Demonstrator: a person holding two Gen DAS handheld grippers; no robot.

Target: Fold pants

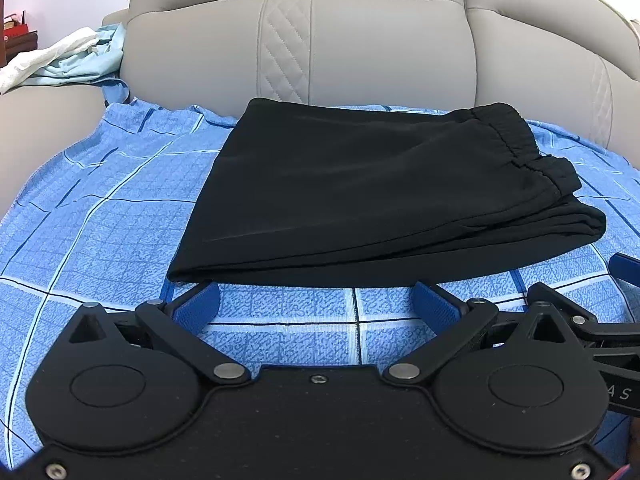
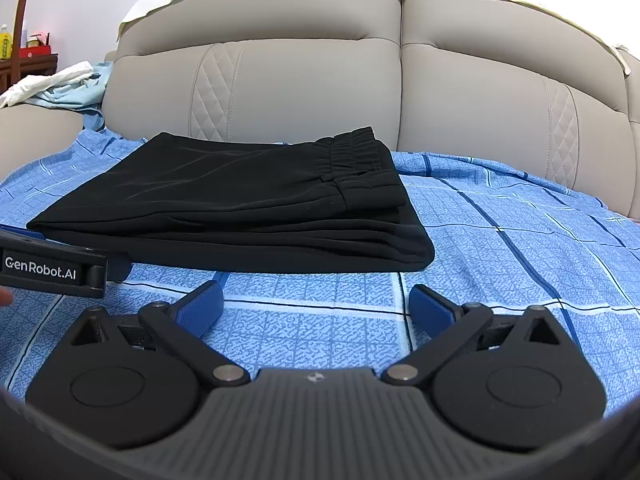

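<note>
Black pants (image 1: pixel 372 196) lie folded in a flat stack on the blue checked sheet (image 1: pixel 100 216), elastic waistband on top at the right. They also show in the right wrist view (image 2: pixel 240 204). My left gripper (image 1: pixel 316 304) is open and empty, just in front of the stack's near edge. My right gripper (image 2: pixel 316 304) is open and empty, a little in front of the stack's near right corner. The left gripper's body (image 2: pixel 52 270) shows at the left of the right wrist view, beside the stack's near left corner.
A grey padded sofa back (image 1: pixel 320 48) rises right behind the pants. A heap of white and pale blue cloth (image 1: pixel 68 58) lies on the sofa arm at the far left. A dark wooden shelf with small items (image 2: pixel 24 56) stands beyond it.
</note>
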